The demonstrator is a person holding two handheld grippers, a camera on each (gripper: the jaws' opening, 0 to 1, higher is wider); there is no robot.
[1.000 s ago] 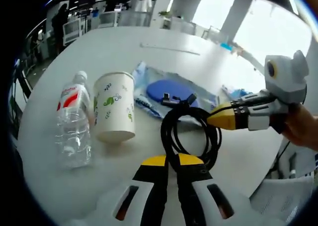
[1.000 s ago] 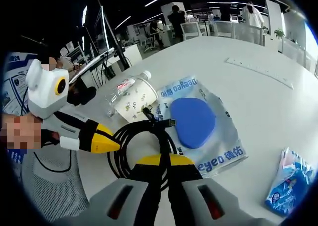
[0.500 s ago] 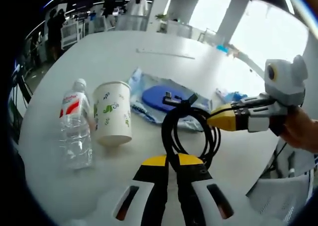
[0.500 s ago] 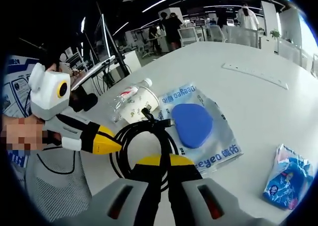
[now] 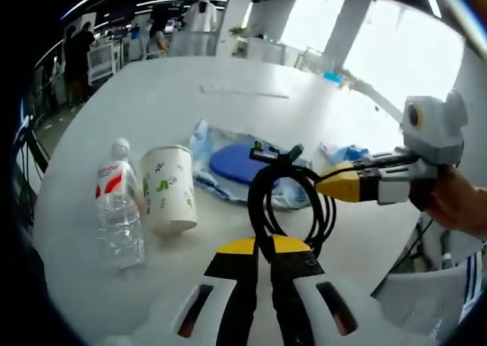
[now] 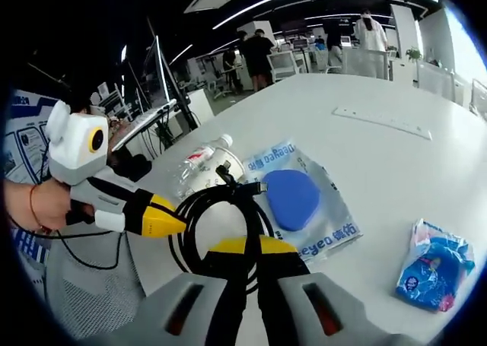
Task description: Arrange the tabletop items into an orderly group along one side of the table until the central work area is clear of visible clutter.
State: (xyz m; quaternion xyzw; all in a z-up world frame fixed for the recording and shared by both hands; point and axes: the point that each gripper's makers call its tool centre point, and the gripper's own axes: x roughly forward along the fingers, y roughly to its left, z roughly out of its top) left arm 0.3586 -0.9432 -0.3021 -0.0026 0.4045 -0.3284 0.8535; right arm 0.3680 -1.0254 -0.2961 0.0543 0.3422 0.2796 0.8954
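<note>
Both grippers (image 5: 263,247) (image 6: 245,247) higher than before, seemingly off the table (image 6: 365,144), each clamped on the black cable coil (image 5: 293,201)

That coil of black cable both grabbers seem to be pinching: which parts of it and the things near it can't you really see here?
- Black cable: its lower loop is hidden behind the left gripper in the left gripper view and the right gripper in the right gripper view.
- Water bottle: mostly hidden behind the paper cup, right gripper view.
- Bottle label: too small to read, left gripper view.
- Plastic pouch: print blurred.
</note>
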